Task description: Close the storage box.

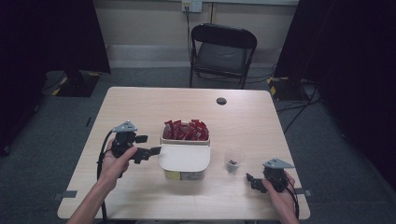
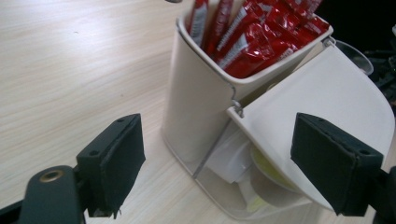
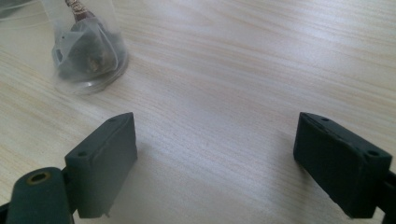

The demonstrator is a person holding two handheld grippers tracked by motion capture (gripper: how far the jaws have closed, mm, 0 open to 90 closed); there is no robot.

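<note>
Our left gripper (image 2: pixel 215 172) is open beside the white box (image 1: pixel 184 158) in the middle of the tabletop (image 1: pixel 140 107), holding nothing. Our right gripper (image 3: pixel 229 163) waits open, empty. Bump the box and red packets (image 1: pixel 186 130) could spill.

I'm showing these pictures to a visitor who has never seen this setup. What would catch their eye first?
Most striking are the bright red packets packed upright in the back compartment of the white box at the middle of the table. Next, the left gripper, jaws apart, pointing at the box's left side near its lid. To the right, a clear plastic cup holds something dark, with the right gripper open beside it.
</note>
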